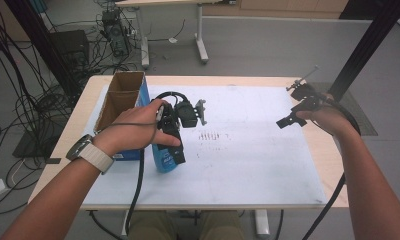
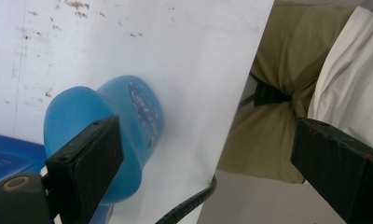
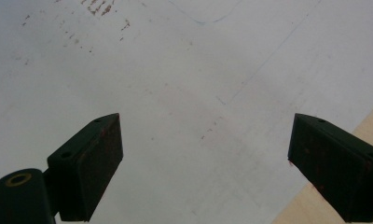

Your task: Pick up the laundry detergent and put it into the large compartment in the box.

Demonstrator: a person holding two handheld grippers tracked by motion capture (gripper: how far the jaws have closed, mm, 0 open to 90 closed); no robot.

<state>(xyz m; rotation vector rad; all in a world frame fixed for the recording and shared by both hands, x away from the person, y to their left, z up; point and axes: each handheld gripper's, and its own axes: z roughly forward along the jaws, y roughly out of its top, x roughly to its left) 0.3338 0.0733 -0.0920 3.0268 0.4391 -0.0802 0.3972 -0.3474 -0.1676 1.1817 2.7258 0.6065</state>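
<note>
Fingers (image 2: 89,170) on both grippers are spread wide, nothing pinched; I'd center the left gripper (image 2: 212,172) on the bottle (image 2: 138,109) before squeezing.

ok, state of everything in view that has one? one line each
Left gripper: open, jaws wide apart, nothing between them, blue bottle just beyond one jaw.
Right gripper: open, holding nothing, above the white sheet.
Blue bottle: lying on its side on the white sheet, beside the box.
Cardboard box: upright, top open; contents not visible.
</note>
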